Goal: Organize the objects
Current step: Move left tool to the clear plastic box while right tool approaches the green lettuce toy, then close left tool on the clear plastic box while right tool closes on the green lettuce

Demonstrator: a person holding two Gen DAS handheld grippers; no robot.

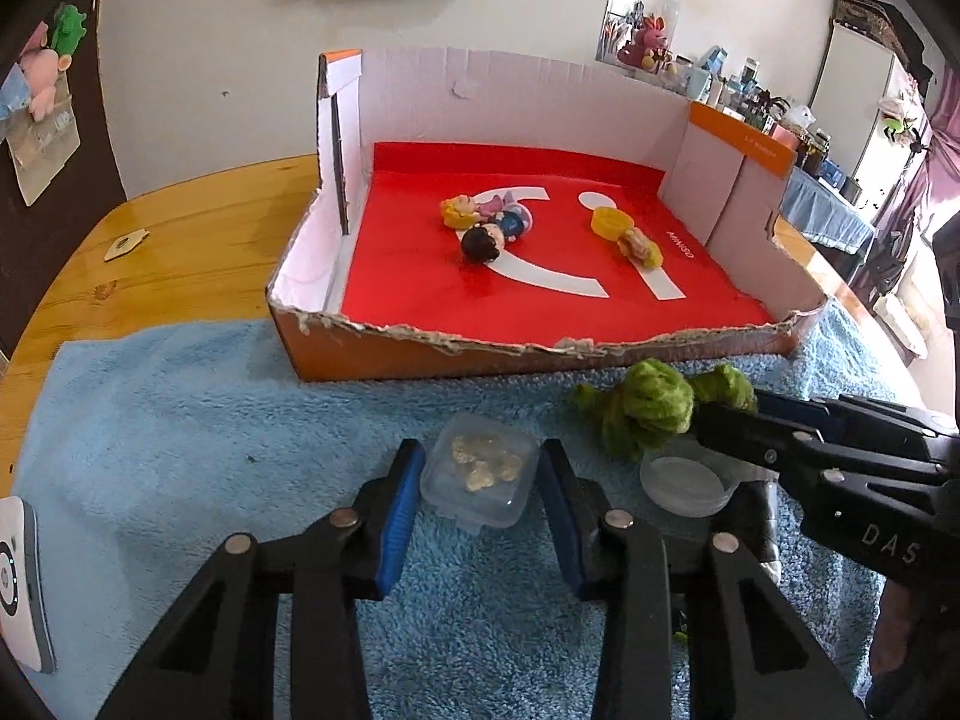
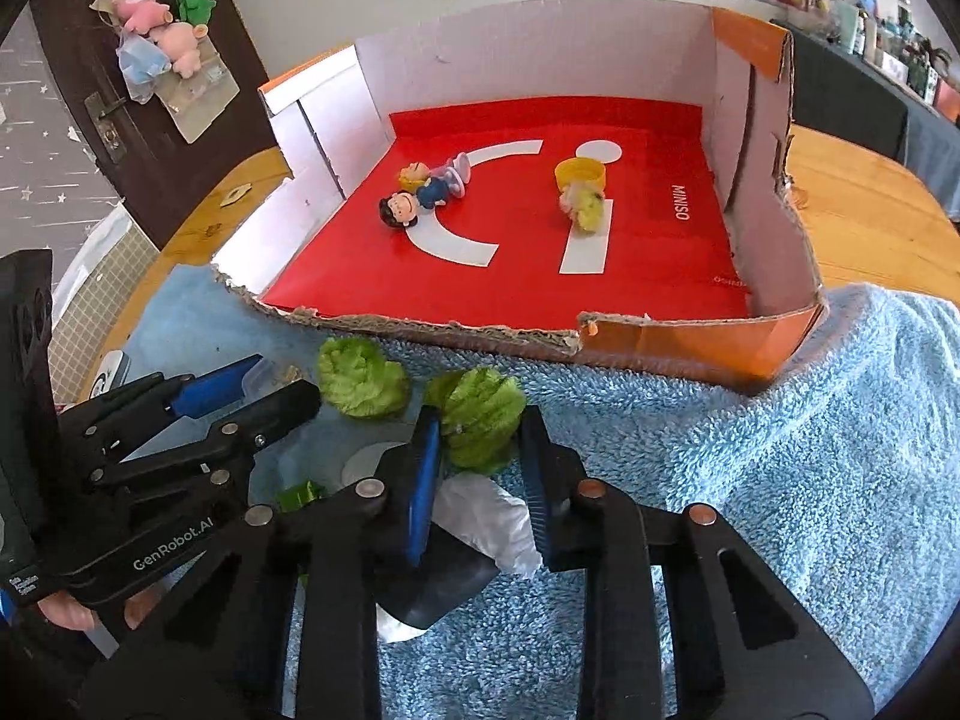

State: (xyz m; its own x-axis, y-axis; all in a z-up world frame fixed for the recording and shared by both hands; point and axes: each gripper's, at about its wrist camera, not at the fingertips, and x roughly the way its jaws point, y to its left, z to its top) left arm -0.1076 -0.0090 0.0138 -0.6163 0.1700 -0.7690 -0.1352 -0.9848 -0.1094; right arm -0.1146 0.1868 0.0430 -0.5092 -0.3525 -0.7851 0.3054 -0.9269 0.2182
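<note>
Two grippers are working side by side on the blue towel (image 1: 180, 420). Left gripper (image 1: 480, 480) is pinching the small clear box (image 1: 477, 474); right gripper (image 2: 480, 450) is squeezing the green plush (image 2: 480, 414). Cardboard tray (image 2: 420, 333) is lying straight ahead of both, just beyond.

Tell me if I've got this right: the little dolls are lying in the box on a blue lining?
Not quite. The dolls do lie in the box, but its lining is red with white shapes, as the right wrist view shows. The blue is the towel underneath.
</note>
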